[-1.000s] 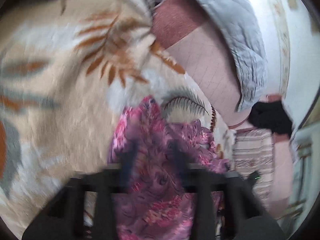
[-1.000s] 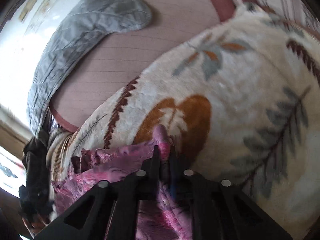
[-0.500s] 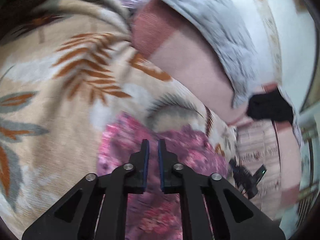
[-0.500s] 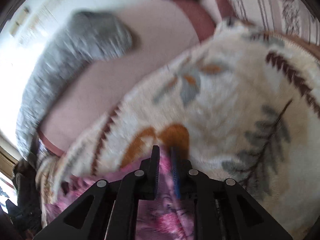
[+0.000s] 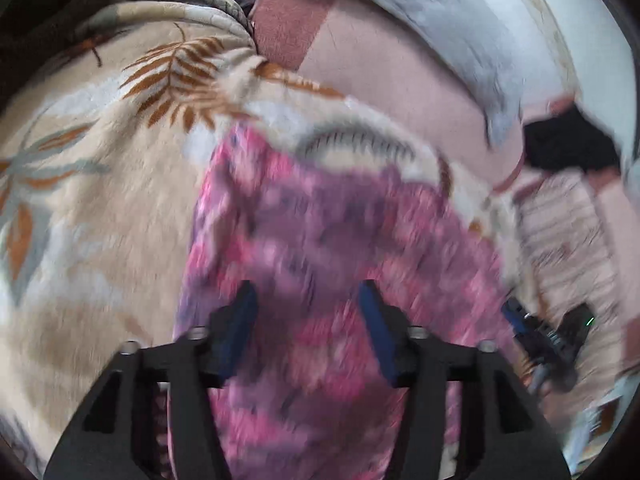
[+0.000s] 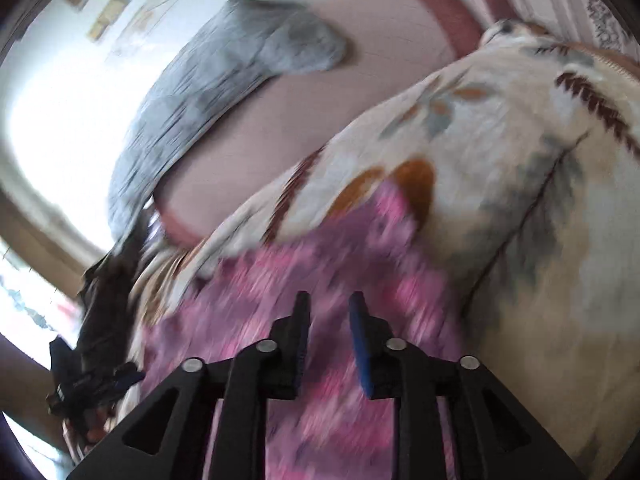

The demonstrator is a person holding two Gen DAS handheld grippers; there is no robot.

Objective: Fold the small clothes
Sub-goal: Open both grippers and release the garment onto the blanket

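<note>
A pink and purple floral garment (image 5: 320, 248) lies spread on a cream blanket with leaf print (image 5: 100, 200). My left gripper (image 5: 308, 300) is open above the garment, its blue-padded jaws wide apart with nothing between them. In the right wrist view the same garment (image 6: 280, 280) lies on the blanket (image 6: 520, 160). My right gripper (image 6: 329, 312) hovers over the garment with its jaws a little apart, holding nothing. The right gripper also shows at the lower right of the left wrist view (image 5: 544, 332). Both views are motion-blurred.
A grey quilted cover (image 6: 208, 92) lies on a pink sheet (image 6: 260, 140) beyond the blanket. A black item (image 5: 568, 144) sits by the bed's far edge. A striped cloth (image 5: 560, 232) lies to the right. The other gripper and hand show at the lower left (image 6: 92, 380).
Both grippers were shut on the garment a second ago. They have let go, lifted off and opened, the left widely. The garment now lies flatter on the blanket.
</note>
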